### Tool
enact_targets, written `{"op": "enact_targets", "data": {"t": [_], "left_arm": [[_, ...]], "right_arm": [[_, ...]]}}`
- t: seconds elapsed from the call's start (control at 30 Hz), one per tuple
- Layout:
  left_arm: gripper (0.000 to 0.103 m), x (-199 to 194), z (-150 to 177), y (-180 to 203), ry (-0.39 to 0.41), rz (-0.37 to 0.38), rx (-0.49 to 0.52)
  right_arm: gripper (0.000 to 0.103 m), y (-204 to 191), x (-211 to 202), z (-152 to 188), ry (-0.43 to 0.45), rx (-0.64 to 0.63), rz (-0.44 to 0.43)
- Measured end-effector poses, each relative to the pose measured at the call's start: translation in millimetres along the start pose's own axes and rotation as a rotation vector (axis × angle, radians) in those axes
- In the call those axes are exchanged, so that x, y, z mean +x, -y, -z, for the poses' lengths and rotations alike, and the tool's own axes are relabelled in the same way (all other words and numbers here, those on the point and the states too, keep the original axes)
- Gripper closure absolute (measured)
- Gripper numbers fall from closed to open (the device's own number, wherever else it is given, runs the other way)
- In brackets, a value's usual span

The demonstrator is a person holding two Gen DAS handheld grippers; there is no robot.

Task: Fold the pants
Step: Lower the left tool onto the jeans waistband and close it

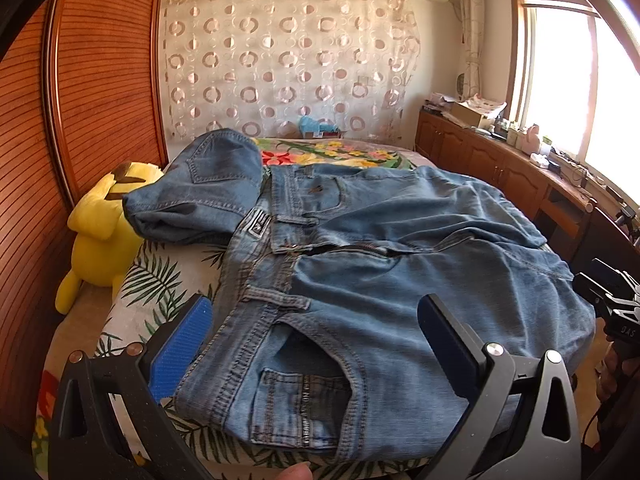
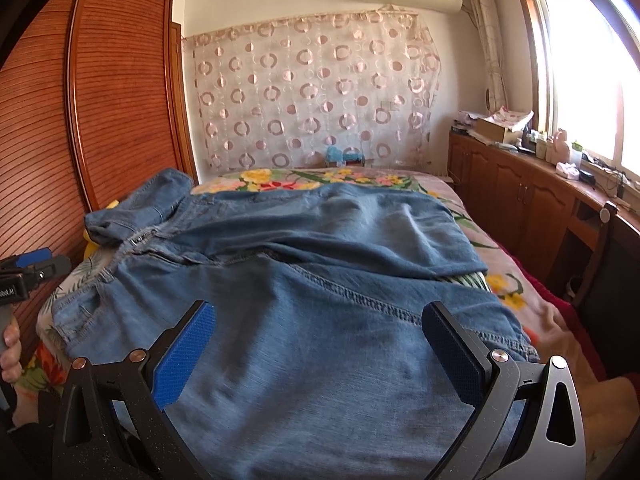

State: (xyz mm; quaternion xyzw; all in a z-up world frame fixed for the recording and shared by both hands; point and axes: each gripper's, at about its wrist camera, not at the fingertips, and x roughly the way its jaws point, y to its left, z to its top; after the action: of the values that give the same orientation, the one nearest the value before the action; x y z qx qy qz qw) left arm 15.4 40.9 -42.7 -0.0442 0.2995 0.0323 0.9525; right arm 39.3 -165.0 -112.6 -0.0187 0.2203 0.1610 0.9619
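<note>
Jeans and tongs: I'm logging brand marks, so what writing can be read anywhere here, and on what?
"OAS": partial white letters on the right tongs body, seen sideways.
"...AI": tail of a white label on the left tongs; the rest is cut off.
Jeans waistband patch and pocket trim: lettering too small to read.

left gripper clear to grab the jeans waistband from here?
Probably yes. The left gripper is open, its fingers straddling the waistband of the jeans right in front. Nothing lies between them; the plush toy sits off to the side.
</note>
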Motion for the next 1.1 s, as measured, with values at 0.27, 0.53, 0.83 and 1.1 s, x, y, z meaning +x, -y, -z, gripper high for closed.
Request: {"op": "enact_targets", "data": {"t": [0.27,0.53,0.83,1.1], "left_arm": [[0.0,22,21,-38,-0.062,-0.058,-0.043],[0.0,27,47,-67,-0.109,-0.077,-0.081],[0.011,25,63,-85,-0.139,-0.045,-0.144],[0.043,17,74,-82,-0.135,0.035,-0.154]], "right_arm": [[0.0,5,14,1,-0.085,-0.02,0.014],[0.0,-1,13,-3,-0.147,-0.045,0.019],[0.0,8,4,-4,-0.168,-0.043,0.024],[0.0,14,3,2,-0.172,-0.021,0.028]]}}
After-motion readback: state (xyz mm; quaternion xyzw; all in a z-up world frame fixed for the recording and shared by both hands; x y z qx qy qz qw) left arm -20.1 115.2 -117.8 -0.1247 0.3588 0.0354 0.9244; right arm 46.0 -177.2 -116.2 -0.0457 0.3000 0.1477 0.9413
